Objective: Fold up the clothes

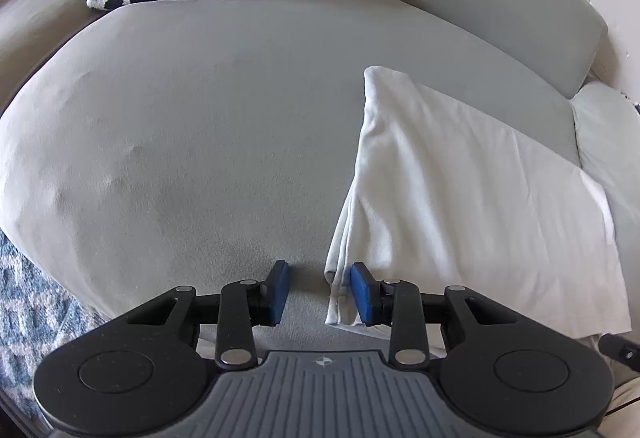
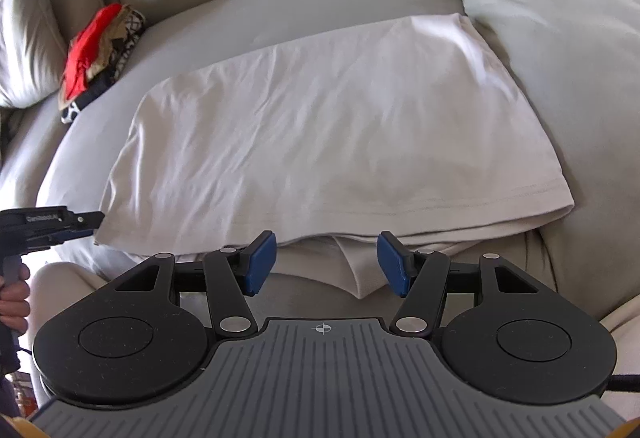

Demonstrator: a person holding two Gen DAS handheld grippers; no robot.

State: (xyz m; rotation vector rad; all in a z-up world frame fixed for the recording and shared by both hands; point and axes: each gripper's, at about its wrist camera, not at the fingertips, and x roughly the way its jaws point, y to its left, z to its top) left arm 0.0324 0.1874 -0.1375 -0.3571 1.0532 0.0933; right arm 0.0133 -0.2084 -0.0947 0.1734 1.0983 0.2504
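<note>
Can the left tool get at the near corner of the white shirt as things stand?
Probably yes. The left tool stands open right at the white shirt's near corner, with its hem between the pads and nothing blocking it.

Left gripper [image 1: 320, 290] tilts steeply down, jaws parted, blue pads [image 1: 366, 294] a narrow gap apart. Right gripper [image 2: 326, 264] also angled down, jaws wider apart. A hand [image 2: 14, 298] holds the left gripper's handle.

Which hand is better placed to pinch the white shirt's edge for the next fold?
Left. The left tongs already straddle the hem corner of the white shirt, though the pads are not pressing it. The right tongs hang open in front of the shirt's near edge.
</note>
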